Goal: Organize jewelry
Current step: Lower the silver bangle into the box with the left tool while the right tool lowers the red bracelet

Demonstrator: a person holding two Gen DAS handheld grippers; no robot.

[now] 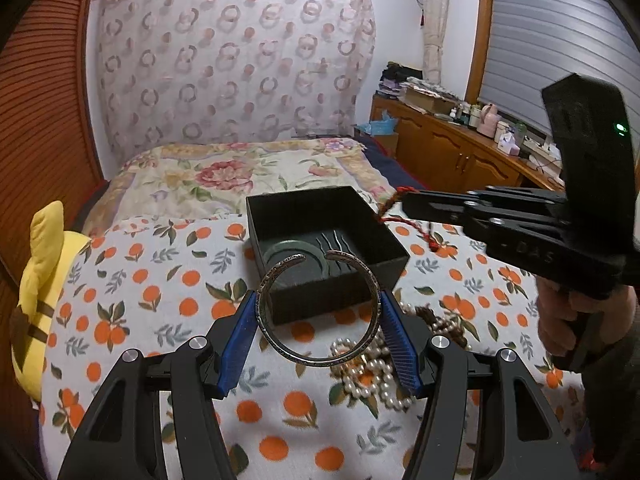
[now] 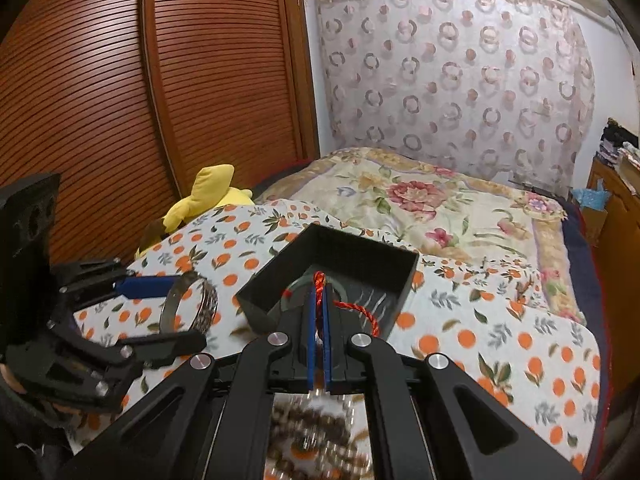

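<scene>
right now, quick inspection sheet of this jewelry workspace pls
surface: orange-print cloth over a bed.
job's things: open black box; silver bangle; red cord; pearl strand and brown beads heaped on the cloth.
clutter: yellow plush toy.
grippers: left gripper clamps the bangle; right gripper shut on the red cord over the box.
cables: nothing seen.
surroundings: floral quilt, patterned curtain, wooden cabinet.

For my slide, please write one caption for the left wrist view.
Left gripper holds a silver cuff bracelet before the open black box on the orange-print cloth.
</scene>
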